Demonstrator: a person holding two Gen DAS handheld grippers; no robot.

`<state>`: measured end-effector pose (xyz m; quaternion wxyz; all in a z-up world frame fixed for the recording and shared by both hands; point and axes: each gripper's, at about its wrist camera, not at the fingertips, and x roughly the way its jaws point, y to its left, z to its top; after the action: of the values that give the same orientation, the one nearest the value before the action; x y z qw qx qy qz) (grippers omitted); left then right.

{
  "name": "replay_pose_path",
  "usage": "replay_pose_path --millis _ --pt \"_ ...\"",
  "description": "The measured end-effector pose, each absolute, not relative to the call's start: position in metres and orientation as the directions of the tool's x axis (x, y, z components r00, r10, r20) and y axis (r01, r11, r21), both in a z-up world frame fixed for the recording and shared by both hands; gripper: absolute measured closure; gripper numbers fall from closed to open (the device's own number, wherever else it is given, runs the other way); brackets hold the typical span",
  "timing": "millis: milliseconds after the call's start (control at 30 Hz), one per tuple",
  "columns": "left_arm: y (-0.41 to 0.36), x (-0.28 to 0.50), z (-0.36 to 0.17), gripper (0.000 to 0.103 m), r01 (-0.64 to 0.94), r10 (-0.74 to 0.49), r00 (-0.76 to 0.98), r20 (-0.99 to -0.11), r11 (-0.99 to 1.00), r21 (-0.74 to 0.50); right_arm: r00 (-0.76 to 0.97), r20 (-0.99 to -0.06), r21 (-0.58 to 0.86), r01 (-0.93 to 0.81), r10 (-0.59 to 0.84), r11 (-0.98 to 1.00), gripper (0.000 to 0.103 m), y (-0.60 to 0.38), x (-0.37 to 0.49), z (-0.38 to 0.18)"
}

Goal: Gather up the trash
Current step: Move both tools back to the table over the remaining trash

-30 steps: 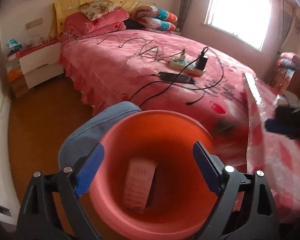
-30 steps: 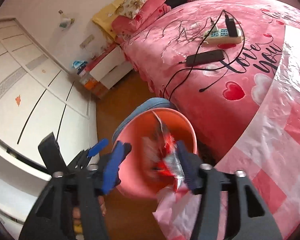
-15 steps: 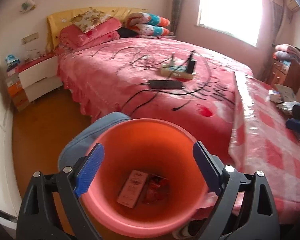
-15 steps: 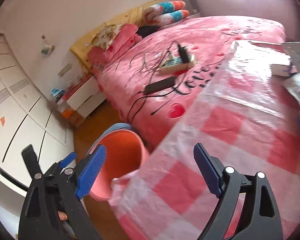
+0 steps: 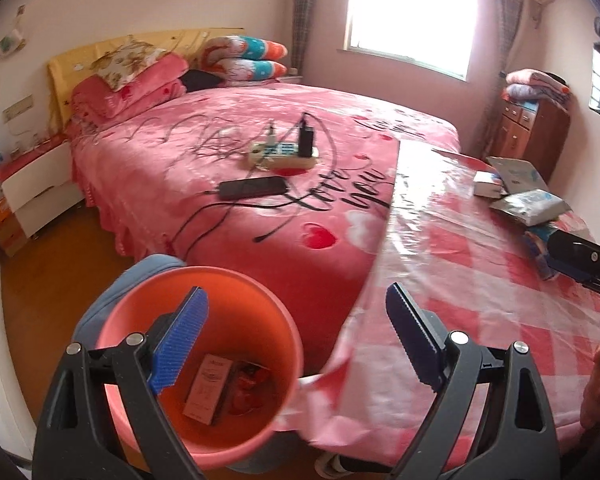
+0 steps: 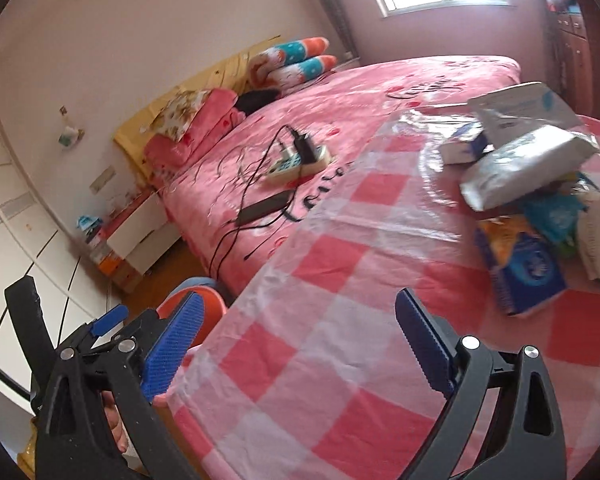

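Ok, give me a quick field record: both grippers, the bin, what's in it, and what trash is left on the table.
left gripper: open, empty, above the bin
right gripper: open, empty, over the table
bin: orange, on the floor beside the table
bin contents: small box, red wrapper
left on table: blue packet, silver pouch, boxes

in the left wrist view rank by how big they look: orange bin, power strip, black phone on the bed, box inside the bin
1. orange bin, though it is nearest the camera
2. box in the bin, black phone and power strip look alike in extent; not ranked.
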<state>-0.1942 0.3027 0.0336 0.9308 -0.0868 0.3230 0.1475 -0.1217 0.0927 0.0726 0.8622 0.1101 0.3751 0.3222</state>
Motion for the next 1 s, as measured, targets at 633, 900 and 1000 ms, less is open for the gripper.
replay_pose_path --millis 633,900,1000 --pt "0.208 -0.147 0.045 0.012 -0.166 0.114 0.754 -0.647 0.986 -0.02 0.62 -0.534 0.47 -0.349 0.576 0.811 0.008 -0.002 -0.107 0.075" --pt "0.175 -0.116 0.061 0.012 -0.102 0.075 0.764 -0.641 0.995 -0.006 0.659 -0.517 0.513 -0.271 0.546 0.814 0.008 -0.049 -0.098 0.075" --pt "0.162 -0.092 0.076 0.012 -0.083 0.048 0.77 -0.637 0.996 -0.026 0.679 -0.509 0.517 -0.249 0.529 0.819 0.008 -0.066 -0.096 0.076"
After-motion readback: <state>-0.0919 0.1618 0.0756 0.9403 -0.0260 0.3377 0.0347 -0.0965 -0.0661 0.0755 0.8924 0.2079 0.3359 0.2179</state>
